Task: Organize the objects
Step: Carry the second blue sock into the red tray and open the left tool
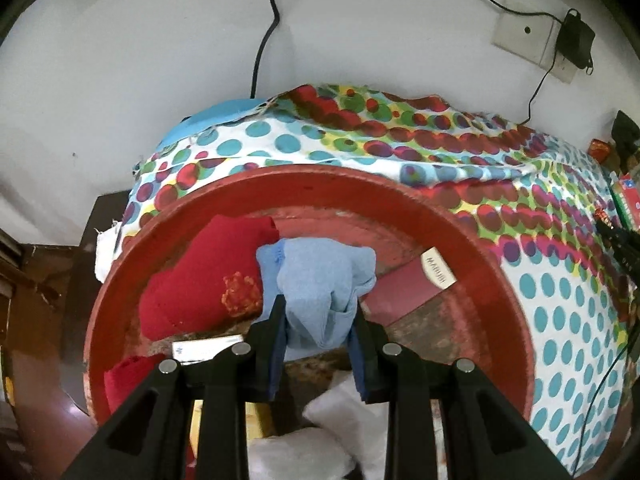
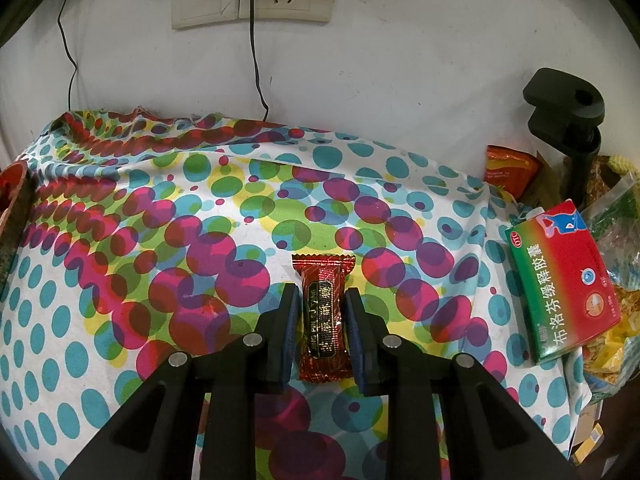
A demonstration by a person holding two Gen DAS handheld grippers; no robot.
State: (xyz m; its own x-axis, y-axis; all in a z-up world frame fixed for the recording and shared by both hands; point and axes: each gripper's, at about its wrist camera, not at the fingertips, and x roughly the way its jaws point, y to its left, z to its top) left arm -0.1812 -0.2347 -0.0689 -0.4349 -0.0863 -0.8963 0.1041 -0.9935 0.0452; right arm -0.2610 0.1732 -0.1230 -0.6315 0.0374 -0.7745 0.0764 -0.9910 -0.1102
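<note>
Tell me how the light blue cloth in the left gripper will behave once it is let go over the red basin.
The light blue cloth bunches and droops between the left gripper's pads, so it is probably floppy and will likely slump into a heap. It looks light and thin, so it should land softly in the red basin, perhaps draping over the red cloth beside it.

Table draped in white cloth with multicoloured polka dots [image 2: 168, 208], round red plastic basin [image 1: 500, 280], red foil-wrapped candy [image 2: 323, 316], red-and-green cardboard medicine box [image 2: 568, 284] at the edge
</note>
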